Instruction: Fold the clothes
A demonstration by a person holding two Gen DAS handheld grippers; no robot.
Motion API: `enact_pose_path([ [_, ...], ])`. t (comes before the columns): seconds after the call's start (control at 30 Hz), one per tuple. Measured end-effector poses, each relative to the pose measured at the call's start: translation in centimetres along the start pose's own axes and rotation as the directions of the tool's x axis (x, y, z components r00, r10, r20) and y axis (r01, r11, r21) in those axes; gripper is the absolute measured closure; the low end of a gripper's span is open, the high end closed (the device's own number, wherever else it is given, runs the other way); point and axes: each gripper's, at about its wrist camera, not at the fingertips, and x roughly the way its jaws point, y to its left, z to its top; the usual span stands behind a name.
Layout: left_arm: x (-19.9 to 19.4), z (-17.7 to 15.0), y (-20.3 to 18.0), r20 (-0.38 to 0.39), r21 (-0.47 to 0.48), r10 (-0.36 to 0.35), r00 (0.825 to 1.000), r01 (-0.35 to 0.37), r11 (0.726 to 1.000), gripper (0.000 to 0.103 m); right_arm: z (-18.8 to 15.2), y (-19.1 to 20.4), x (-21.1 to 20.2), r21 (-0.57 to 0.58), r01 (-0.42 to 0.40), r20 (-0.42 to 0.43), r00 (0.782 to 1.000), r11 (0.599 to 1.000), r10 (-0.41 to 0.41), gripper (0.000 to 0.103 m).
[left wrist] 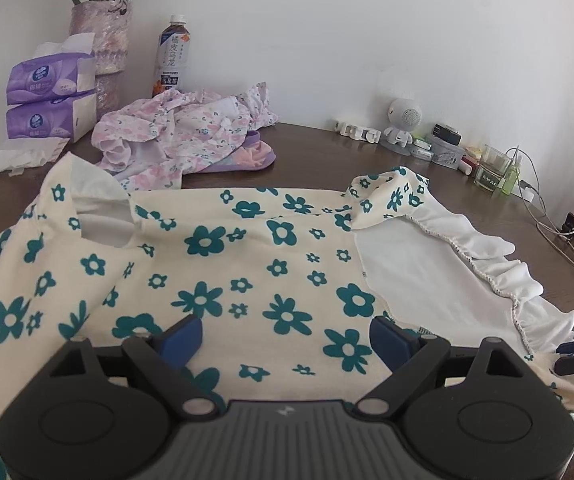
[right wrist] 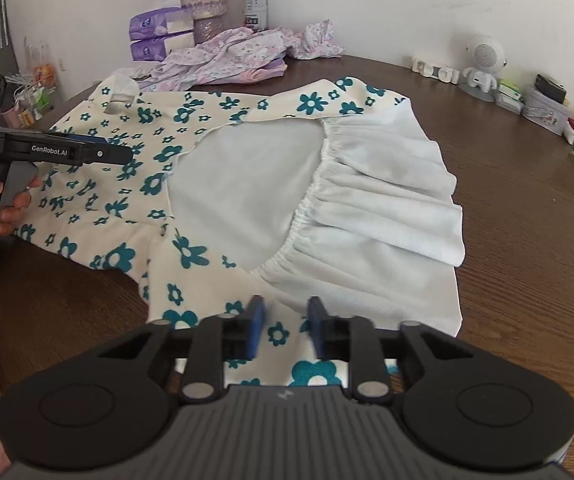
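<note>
A cream dress point(left wrist: 247, 264) printed with teal flowers lies spread flat on the dark wooden table point(right wrist: 527, 208), its white frilled collar point(right wrist: 375, 204) turned open toward the right side of the garment. The left gripper point(left wrist: 283, 338) hangs over the dress with its blue fingers point(left wrist: 181, 338) set wide apart and nothing between them; only printed cloth shows in the gap below. In the right wrist view a hand point(right wrist: 5, 200) holds that same tool by its handle at the dress's left edge. The right gripper point(right wrist: 285, 332) sits at the near hem of the dress, its jaws narrowed to a small gap; the fabric appears to lie beneath the pads rather than pinched by them, though the angle makes this hard to judge. Beyond the far edge of the dress lies a crumpled pink floral garment point(left wrist: 183, 136). Behind that, further from the dress, stand two purple tissue packs point(left wrist: 51, 96), a vase point(left wrist: 105, 52) and a drink bottle point(left wrist: 171, 56) against the wall.
</note>
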Motion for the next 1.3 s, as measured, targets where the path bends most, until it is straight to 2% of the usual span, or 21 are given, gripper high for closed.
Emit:
enact_pose_path([
  [0.1, -1.9, -0.3, 0.2, 0.013, 0.032, -0.004, 1.000, 0.004, 0.999, 0.013, 0.1, 1.0, -0.4, -0.062, -0.008, -0.033, 0.999, 0.998, 0.006, 0.093],
  [0.13, -2.4, -0.5, 0.3, 0.011, 0.039, -0.004, 1.000, 0.004, 0.999, 0.013, 0.2, 1.4, -0.4, -0.080, -0.007, -0.045, 0.999, 0.997, 0.003, 0.099],
  [0.17, -3.0, -0.8, 0.3, 0.008, 0.046, -0.005, 1.000, 0.004, 0.999, 0.013, 0.2, 1.6, -0.5, -0.095, 0.004, -0.048, 0.999, 0.996, -0.008, 0.100],
  [0.37, -4.7, -3.3, 0.1, -0.027, 0.091, -0.063, 0.998, 0.065, 0.994, 0.016, 1.5, 2.0, -1.7, -0.116, 0.069, -0.007, 0.998, 0.991, -0.070, 0.101],
  [0.5, -4.8, -4.4, 0.1, -0.044, 0.106, -0.043, 0.998, 0.047, 0.993, 0.018, 3.0, 1.9, -1.7, -0.117, 0.155, 0.058, 0.987, 0.981, -0.149, 0.101],
  [0.7, -5.9, -5.2, 0.9, -0.034, 0.083, -0.029, 0.999, 0.032, 0.996, 0.018, 4.2, 1.1, 1.6, -0.182, 0.211, 0.018, 0.977, 0.960, -0.212, 0.101],
  [0.8, -7.2, -5.2, 1.6, -0.008, 0.058, -0.034, 0.999, 0.034, 0.998, 0.016, 3.7, 0.7, 3.2, -0.176, 0.200, -0.021, 0.978, 0.964, -0.207, 0.101],
  [0.9, -8.8, -4.9, 2.6, 0.022, 0.034, -0.011, 1.000, 0.010, 0.999, 0.016, 3.1, 0.4, 3.5, -0.147, 0.194, -0.018, 0.980, 0.970, -0.199, 0.100],
  [0.97, -10.0, -4.7, 3.5, 0.039, 0.016, 0.021, 0.999, -0.022, 1.000, 0.016, 2.8, -0.2, 3.0, -0.084, 0.182, -0.004, 0.983, 0.980, -0.183, 0.097],
  [1.03, -11.2, -4.6, 4.6, 0.053, -0.003, 0.057, 0.997, -0.057, 0.998, 0.016, 2.4, -1.2, 1.9, 0.027, 0.149, 0.031, 0.988, 0.989, -0.149, 0.094],
  [1.1, -12.2, -4.6, 5.8, 0.058, -0.024, 0.095, 0.994, -0.094, 0.995, 0.016, 1.9, -2.5, 0.6, 0.148, 0.110, 0.080, 0.989, 0.983, -0.123, 0.088],
  [1.17, -12.8, -4.8, 7.0, 0.048, -0.058, 0.148, 0.988, -0.146, 0.988, 0.016, 1.2, -3.4, -0.7, 0.244, 0.089, 0.134, 0.983, 0.966, -0.124, 0.071],
  [1.23, -13.3, -5.0, 8.3, 0.036, -0.090, 0.198, 0.980, -0.194, 0.977, 0.016, 0.5, -3.6, -1.4, 0.291, 0.084, 0.160, 0.978, 0.953, -0.135, 0.066],
  [1.3, -13.4, -5.1, 9.5, 0.022, -0.119, 0.222, 0.975, -0.218, 0.969, 0.016, 0.0, -3.4, -1.5, 0.305, 0.094, 0.167, 0.974, 0.948, -0.150, 0.066],
])
